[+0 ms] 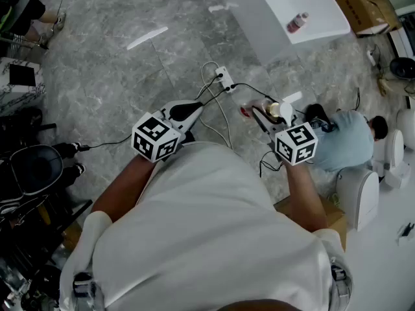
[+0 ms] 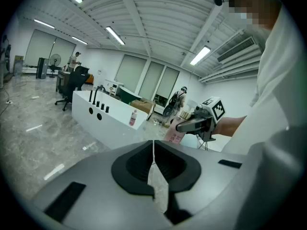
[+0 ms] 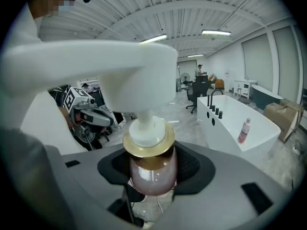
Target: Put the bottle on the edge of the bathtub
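Currently right gripper clamps the pump bottle, well apart from the bathtub; left gripper is closed, empty. Small bottle stands on the bathtub's edge.

Long ceiling strip lamps give a bright, even, cool light with only soft shadows. In the head view they mirror as pale streaks on the glossy grey floor, and the white bathtub at the far right is close to washed out. Both gripper views are strongly wide-angle, with black rounded corners and bowed ceiling lines, yet the far room stays fairly sharp — close to the lens focus is lost, so the white pump head of the bottle in the right gripper view is a pale, glaring smear.
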Motion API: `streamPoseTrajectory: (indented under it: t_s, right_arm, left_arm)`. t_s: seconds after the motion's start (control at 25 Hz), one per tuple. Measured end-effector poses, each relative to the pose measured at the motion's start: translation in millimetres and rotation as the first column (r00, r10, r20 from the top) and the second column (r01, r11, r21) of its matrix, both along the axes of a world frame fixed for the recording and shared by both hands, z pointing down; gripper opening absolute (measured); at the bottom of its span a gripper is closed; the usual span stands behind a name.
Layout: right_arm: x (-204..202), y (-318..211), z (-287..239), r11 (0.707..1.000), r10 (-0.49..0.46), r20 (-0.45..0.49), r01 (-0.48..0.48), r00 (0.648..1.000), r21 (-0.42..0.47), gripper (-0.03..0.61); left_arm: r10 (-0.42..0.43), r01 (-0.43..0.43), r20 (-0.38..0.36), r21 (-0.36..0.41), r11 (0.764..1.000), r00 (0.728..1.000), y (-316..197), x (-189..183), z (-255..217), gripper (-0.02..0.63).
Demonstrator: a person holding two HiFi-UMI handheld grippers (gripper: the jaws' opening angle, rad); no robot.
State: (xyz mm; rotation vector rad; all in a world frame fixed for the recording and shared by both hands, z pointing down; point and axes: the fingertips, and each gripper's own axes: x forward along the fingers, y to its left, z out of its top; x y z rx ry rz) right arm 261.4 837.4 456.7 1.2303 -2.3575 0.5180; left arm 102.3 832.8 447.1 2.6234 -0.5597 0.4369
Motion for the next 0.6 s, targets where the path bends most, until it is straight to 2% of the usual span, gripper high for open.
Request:
streamPoseTrajectory:
  t_s: [0.16, 0.4, 0.6]
  right_arm:
    - [-47, -41, -6, 1.000, 0.004, 0.010, -0.003, 1.000, -0.024, 0.221]
    - [-99, -123, -18, 1.000, 0.016, 0.023, -0.015, 1.000, -0.018, 0.221]
    - [-133, -191, -17, 0.999, -0.010, 0.045, 0.012, 0.999, -0.043, 0.221]
  left_arm:
    - [-0.014, 0.015, -0.028, 0.010, 1.000, 1.000, -49, -51, -16, 0.023]
    - [-0.022, 0.025, -0.053, 0.047, 0.999, 0.998, -114, -105, -35, 0.025]
    - [-0.117, 0.120, -0.078, 0.043, 0.992, 0.990, -161, -145, -35, 0.025]
